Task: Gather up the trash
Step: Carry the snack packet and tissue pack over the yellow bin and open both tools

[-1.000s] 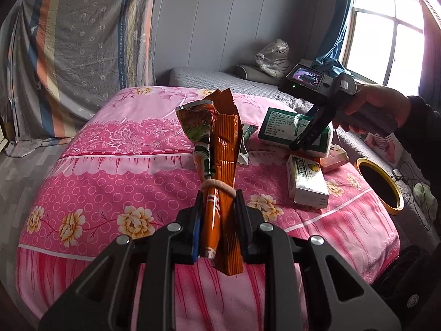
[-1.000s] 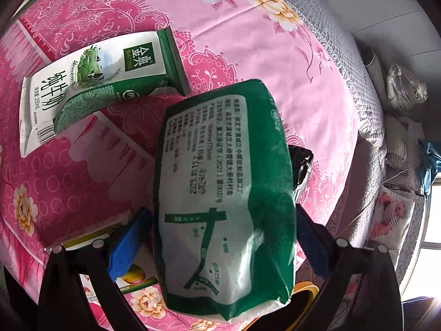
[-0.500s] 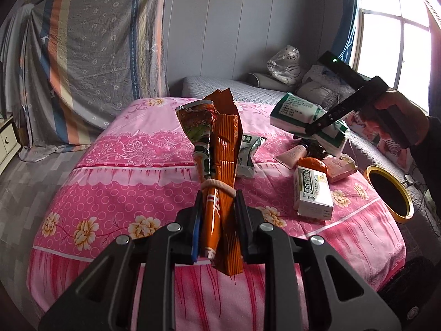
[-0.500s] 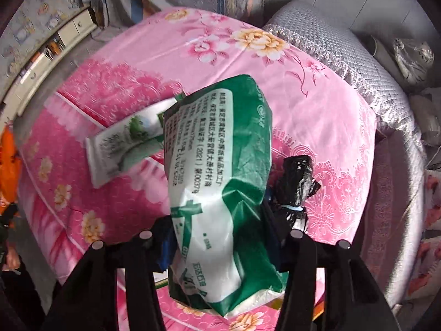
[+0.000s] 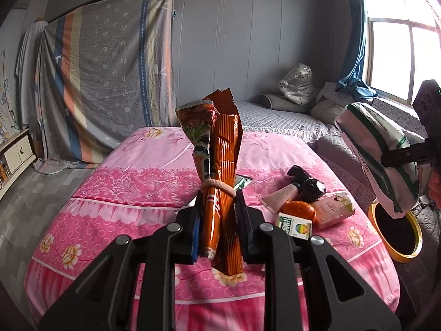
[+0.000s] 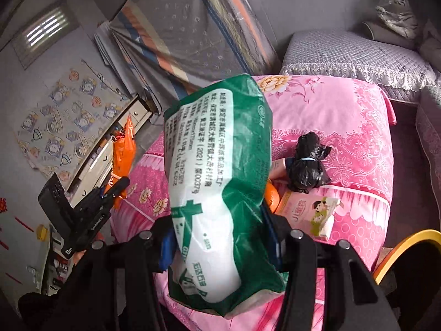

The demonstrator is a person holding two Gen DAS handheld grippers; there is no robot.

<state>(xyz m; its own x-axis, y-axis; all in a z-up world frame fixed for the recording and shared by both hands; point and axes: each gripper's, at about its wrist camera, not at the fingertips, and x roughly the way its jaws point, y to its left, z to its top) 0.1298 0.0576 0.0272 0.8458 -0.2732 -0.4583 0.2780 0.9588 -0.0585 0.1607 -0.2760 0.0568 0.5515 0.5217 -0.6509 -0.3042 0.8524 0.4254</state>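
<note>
My left gripper (image 5: 219, 220) is shut on a bundle of orange snack wrappers (image 5: 217, 160) tied with a pale band, held upright above the pink bed (image 5: 132, 182). My right gripper (image 6: 220, 237) is shut on a green and white tissue pack (image 6: 220, 182), lifted clear of the bed; the pack also shows at the right of the left wrist view (image 5: 380, 151), above a yellow-rimmed bin (image 5: 397, 231). On the bed lie a black knotted bag (image 6: 307, 162), a pink carton (image 6: 308, 215), an orange (image 5: 299, 211), a tube (image 5: 279, 195) and a small green box (image 5: 295, 226).
A grey quilted bed (image 5: 275, 121) with pillows and a plastic bag stands behind. A striped sheet (image 5: 104, 77) hangs at the back left. A low cabinet (image 5: 16, 151) is on the far left. The bin's rim also shows in the right wrist view (image 6: 405, 248).
My right gripper closed on the tissue pack, lifted it off the bed and carried it right, above the bin. My left gripper drew back from the bed with the wrappers still held.
</note>
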